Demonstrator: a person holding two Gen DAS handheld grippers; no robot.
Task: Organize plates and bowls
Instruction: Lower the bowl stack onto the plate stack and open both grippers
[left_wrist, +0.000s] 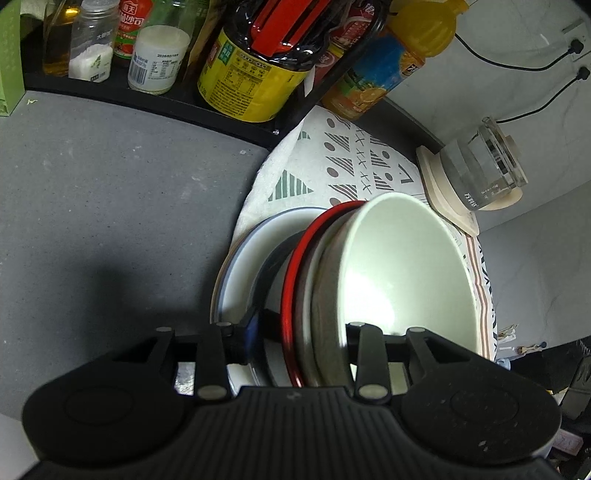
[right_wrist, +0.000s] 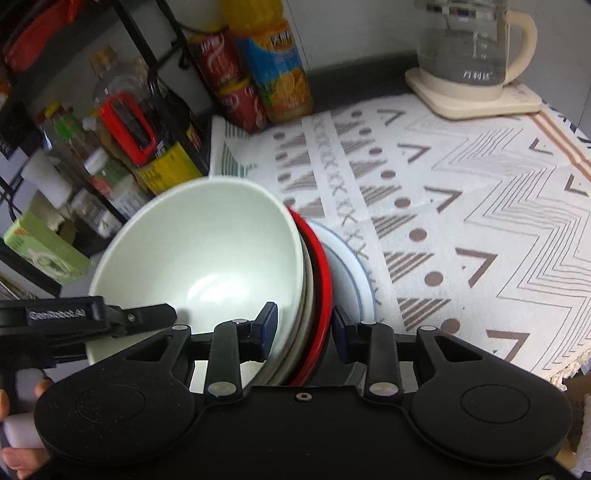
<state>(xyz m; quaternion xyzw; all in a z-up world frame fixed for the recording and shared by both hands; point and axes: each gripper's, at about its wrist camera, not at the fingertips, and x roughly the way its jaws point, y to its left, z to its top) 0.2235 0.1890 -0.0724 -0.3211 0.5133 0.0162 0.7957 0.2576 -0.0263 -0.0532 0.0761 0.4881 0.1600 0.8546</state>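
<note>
Pale bowl (right_wrist: 199, 258): nested atop tilted plates (right_wrist: 317, 280), stack lifted together.
Left gripper (left_wrist: 291, 332): clamps the stack's rims.
Right gripper (right_wrist: 304, 325): clamps the same rims, sharing weight.

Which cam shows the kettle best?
Right wrist: the glass kettle sits upright on its cream base, handle and markings clear, though its top is cropped. Left wrist shows the kettle smaller, tilted and distorted at the edge.

Opposed close wrist views, shared pale bowl (left_wrist: 406, 273)
</note>
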